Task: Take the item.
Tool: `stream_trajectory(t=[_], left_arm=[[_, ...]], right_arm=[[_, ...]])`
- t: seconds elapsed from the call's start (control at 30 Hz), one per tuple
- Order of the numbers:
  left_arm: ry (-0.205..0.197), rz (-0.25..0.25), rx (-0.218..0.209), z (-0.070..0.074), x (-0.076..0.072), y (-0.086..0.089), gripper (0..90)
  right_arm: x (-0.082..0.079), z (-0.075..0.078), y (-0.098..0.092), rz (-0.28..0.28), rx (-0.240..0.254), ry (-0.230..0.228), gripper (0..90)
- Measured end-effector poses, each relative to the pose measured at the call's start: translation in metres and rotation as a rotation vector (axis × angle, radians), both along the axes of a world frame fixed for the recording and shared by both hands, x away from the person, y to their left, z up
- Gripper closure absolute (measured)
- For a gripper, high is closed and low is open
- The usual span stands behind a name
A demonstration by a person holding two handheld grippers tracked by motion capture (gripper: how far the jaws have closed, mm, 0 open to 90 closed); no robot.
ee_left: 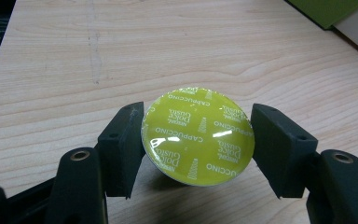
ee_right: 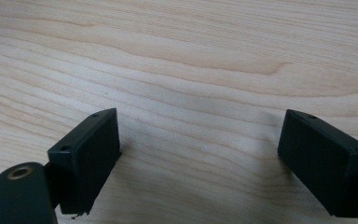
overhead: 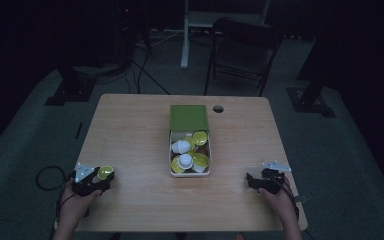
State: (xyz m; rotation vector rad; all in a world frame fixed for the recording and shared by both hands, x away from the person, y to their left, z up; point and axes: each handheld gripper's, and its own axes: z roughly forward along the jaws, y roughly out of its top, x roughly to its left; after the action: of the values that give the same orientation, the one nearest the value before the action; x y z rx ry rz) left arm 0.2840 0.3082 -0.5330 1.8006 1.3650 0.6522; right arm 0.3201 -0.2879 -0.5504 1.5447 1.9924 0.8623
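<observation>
From the high view we see a wooden bench (overhead: 130,130) in a dim room, with an open box (overhead: 189,173) at its middle, its green lid (overhead: 188,118) folded back toward the far side. Inside the box lie several capsules (overhead: 186,161), some white-bodied, some showing yellow-green foil tops. At the near left of the bench the left gripper (overhead: 103,176) sits in the person's left hand (overhead: 74,204), and it holds a yellow-green capsule (overhead: 105,172) well apart from the box. At the near right, the right gripper (overhead: 254,181) rests low over the bench in the right hand (overhead: 278,201), also well apart from the box.

In the left gripper view we look along the left gripper (ee_left: 198,140), whose jaws are clamped on the capsule (ee_left: 198,137), one pad against each side of its rim. The foil top faces the camera and reads "Cappuccino". The bench surface lies just beneath it, and a corner of the green lid (ee_left: 331,10) shows at the upper right.

In the right gripper view we find the right gripper (ee_right: 198,158) with its jaws wide apart and bare wood between them.
</observation>
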Motion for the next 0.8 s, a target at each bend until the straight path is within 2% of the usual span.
stream_trajectory(t=[0.1,0.33,0.4,0.5,0.63,0.8], left_arm=[[0.007,-0.004,0.016,-0.002,0.0,0.0,38.0],[0.008,-0.006,0.016,-0.003,0.001,0.001,37.6],[0.017,-0.009,0.015,-0.003,0.001,0.001,34.0],[0.031,-0.012,-0.023,-0.002,0.001,0.0,28.8],[0.037,-0.028,-0.016,0.002,0.002,-0.001,25.0],[0.019,-0.038,-0.017,0.01,0.003,-0.003,18.6]], right_arm=[[0.0,0.0,0.0,0.0,0.0,0.0,12.3],[0.0,0.0,0.0,0.0,0.0,0.0,12.3],[0.0,0.0,0.0,0.0,0.0,0.0,12.3],[0.0,0.0,0.0,0.0,0.0,0.0,12.3],[0.0,0.0,0.0,0.0,0.0,0.0,12.3],[0.0,0.0,0.0,0.0,0.0,0.0,12.3]])
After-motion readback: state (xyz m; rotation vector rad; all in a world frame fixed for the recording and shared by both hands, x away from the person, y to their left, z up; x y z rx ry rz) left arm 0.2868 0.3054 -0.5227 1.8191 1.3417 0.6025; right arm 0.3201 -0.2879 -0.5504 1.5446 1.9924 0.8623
